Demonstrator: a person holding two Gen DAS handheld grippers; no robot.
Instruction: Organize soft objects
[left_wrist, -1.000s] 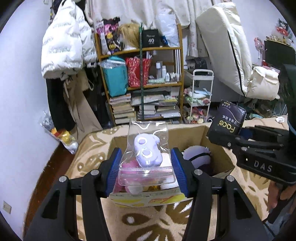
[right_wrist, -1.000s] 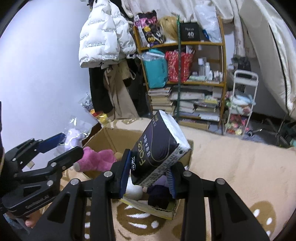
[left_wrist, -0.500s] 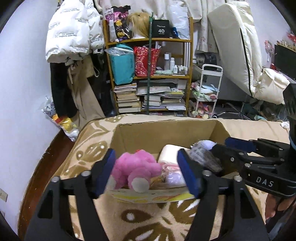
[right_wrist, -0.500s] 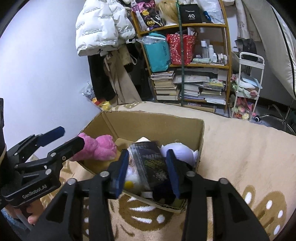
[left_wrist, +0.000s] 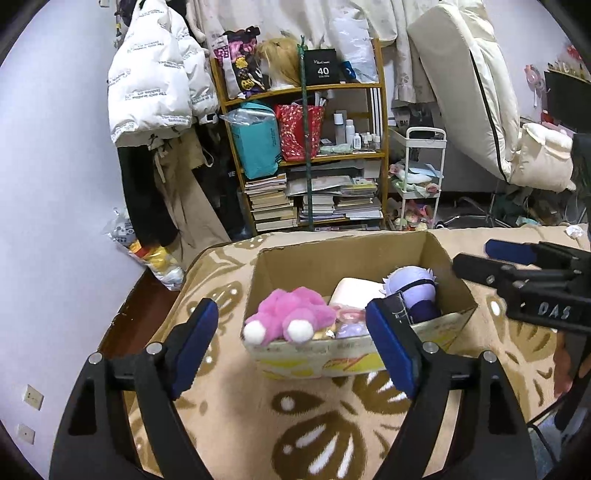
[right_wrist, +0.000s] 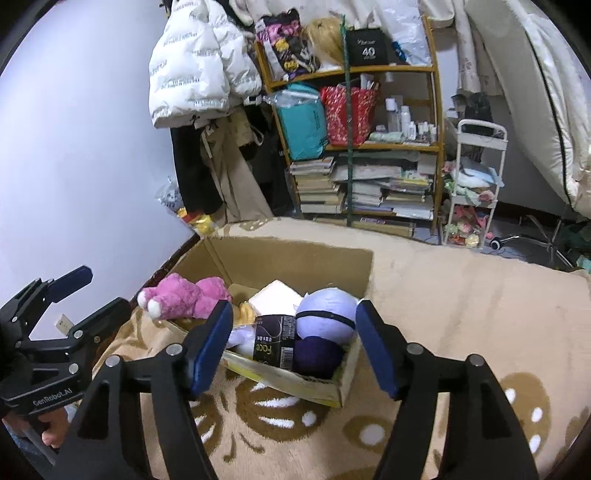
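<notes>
Cardboard box (left_wrist: 354, 258) — open-topped, resting on the patterned blanket (left_wrist: 295, 424) near its far-left corner. Contents, all inside the box walls:

- Pink plush toy (left_wrist: 291, 314) at the left side, white-tipped feet over the near rim.
- Dark tissue pack (right_wrist: 275, 341) marked "Face", lying flat against the near wall.
- Lavender plush (right_wrist: 327, 317) at the right side, just beside the tissue pack and above a dark purple part.
- Pale cushion-like item (left_wrist: 356, 291) toward the far wall; identity uncertain.
- Small bagged toy (left_wrist: 349, 326) — possibly the pale purple item at the near wall, largely hidden.

Left gripper (left_wrist: 295, 347): jaws spread, having just been opening; nothing between the pads. It hangs near the box's near wall.

Right gripper (right_wrist: 293, 343): jaws spread, likewise just opened; nothing pinched, the tissue pack lying apart from the pads.
</notes>
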